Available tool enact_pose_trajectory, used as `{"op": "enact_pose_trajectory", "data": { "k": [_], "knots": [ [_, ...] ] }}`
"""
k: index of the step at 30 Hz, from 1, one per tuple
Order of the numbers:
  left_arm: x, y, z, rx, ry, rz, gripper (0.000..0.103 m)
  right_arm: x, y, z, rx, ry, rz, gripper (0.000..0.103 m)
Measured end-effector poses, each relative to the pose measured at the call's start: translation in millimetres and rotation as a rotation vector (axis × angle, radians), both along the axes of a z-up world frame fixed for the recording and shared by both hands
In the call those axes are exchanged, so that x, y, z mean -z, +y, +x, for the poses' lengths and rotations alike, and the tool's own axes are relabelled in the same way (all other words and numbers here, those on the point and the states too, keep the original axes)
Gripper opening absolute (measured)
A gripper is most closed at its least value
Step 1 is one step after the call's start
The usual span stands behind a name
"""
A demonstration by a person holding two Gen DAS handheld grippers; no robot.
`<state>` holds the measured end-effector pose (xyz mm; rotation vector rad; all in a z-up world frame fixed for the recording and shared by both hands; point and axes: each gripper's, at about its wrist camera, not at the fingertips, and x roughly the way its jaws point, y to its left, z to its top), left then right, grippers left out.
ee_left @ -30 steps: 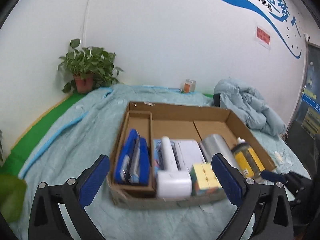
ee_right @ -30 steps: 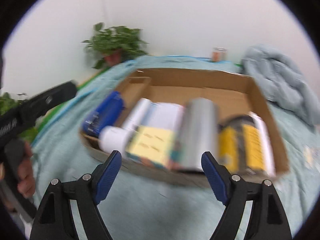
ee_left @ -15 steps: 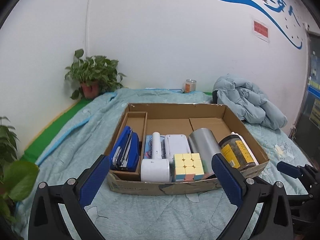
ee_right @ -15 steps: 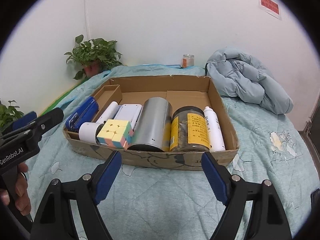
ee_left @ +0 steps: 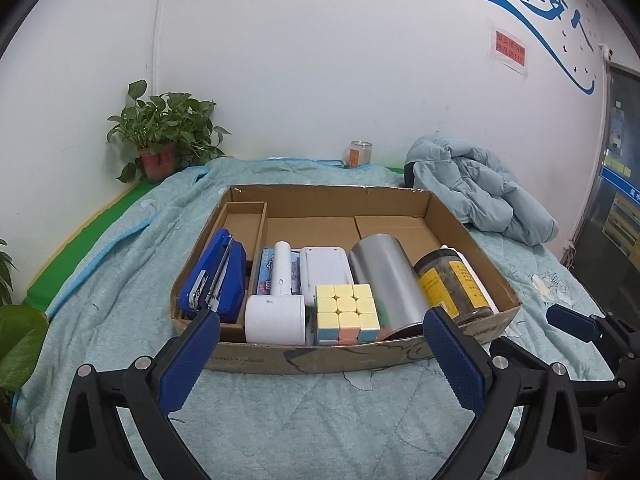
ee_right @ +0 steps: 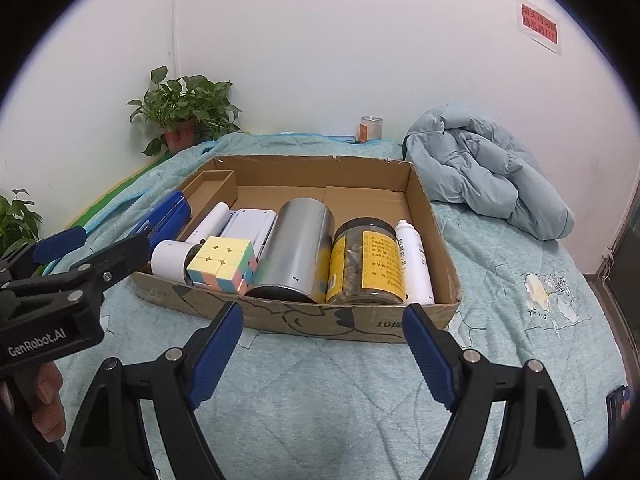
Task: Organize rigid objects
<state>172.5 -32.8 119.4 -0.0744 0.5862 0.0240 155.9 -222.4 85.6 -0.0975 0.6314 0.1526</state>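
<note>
1. Left wrist view: the left claw hangs open and empty over the quilted bed, just short of the near wall of the cardboard box. It has drawn back from the box over the past second; the box, which then filled the lower frame, now sits whole in view, with bare quilt in front of it.

2. Same view, along the box's near edge, from the left corner: a blue stapler in its own narrow compartment, a white handheld device, a pastel puzzle cube, a steel cylinder lying on its side, and a yellow-labelled jar against the right wall. The back half of the box is bare cardboard.

3. Right wrist view: the right claw is likewise wide open, gripping nothing, pulled back to the near side of the box. The blur of a second ago has gone and the picture is sharp.

4. Same view: a slim white bottle lies between the jar and the right wall. The left claw juts in at the left edge, a hand on its grip.

5. Reading: with every rigid object lined up inside and both claws empty and backed off, the sorting looks finished or nearly so. A can, a potted plant and a padded jacket stay at the bed's far edge.
</note>
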Motion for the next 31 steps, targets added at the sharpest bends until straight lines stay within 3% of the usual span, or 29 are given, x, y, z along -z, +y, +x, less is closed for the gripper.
{"op": "enact_pose_trajectory", "data": {
  "k": [26,31],
  "knots": [
    [15,6,20,0.016,0.029,-0.004,0.102,10,2,7,-0.001,0.031,0.006,0.082],
    [15,6,17,0.016,0.0,0.021,0.102,11,3,6,-0.003,0.033,0.012,0.082]
  ]
}}
